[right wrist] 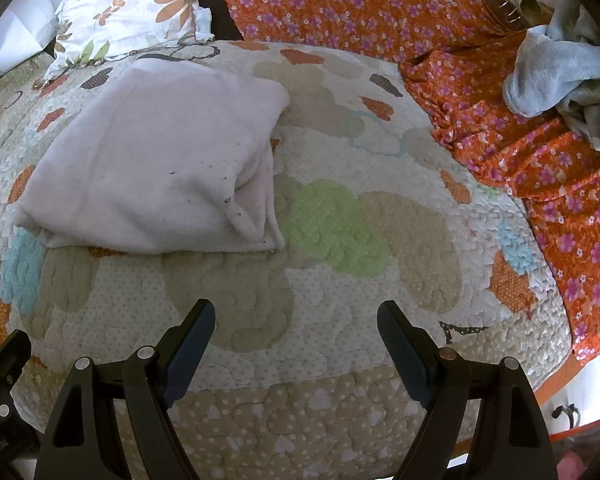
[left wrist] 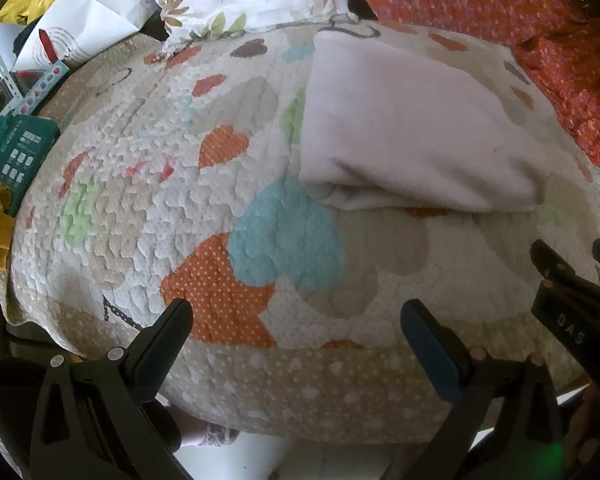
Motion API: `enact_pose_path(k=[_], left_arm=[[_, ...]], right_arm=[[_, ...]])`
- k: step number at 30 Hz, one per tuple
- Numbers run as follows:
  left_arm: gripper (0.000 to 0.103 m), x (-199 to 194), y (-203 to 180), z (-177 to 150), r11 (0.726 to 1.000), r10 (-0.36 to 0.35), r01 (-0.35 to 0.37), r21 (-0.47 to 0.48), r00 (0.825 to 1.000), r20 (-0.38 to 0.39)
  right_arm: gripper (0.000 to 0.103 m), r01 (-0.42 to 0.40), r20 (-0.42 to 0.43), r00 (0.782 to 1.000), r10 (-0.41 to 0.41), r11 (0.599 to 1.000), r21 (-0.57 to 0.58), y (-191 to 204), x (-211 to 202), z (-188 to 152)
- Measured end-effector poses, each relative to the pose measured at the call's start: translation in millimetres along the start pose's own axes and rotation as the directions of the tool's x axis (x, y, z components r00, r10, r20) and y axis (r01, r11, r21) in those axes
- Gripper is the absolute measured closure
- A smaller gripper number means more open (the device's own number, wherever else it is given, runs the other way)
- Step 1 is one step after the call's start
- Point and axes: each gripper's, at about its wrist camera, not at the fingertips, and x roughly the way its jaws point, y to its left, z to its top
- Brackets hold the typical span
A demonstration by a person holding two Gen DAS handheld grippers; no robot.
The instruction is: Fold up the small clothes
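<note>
Both the left gripper (left wrist: 296,324) and right gripper (right wrist: 296,324) hover wide and empty over the heart quilt (right wrist: 324,344). Ahead lies the folded white garment (right wrist: 160,164), forward-left of the right gripper, forward-right of the left, seemingly equidistant.

Black jaws, blue pads (left wrist: 432,354), silver screws (right wrist: 83,362)

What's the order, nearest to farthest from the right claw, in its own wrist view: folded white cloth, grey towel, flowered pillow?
From the open right claw, over the heart-print quilt:
1. Folded white cloth, ahead and left, lying on the quilt.
2. Grey towel, far right, on the orange floral fabric.
3. Flowered pillow, far left, at the back.
The last two are nearly too close to call.
</note>
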Motion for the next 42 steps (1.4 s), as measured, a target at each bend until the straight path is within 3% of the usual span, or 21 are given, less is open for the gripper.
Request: enact_pose_path(k=[12, 31, 42], left_arm=[[0.000, -14, -4, 3, 1.000, 0.006, -0.006, 0.009, 0.998, 0.069], [0.000, -4, 3, 4, 0.999, -0.031, 0.031, -0.018, 0.999, 0.033], [0.000, -36, 28, -9, 0.995, -0.061, 0.068, -0.073, 0.994, 0.094]], right_arm=[[0.016, 0.000, 0.045, 0.999, -0.001, 1.000, 0.016, 0, -7, 2], [0.015, -0.017, 0.069, 0.997, 0.016, 1.000, 0.010, 4, -7, 4], [0.015, 0.001, 0.100, 0.995, -0.002, 1.000, 0.006, 16, -17, -1]])
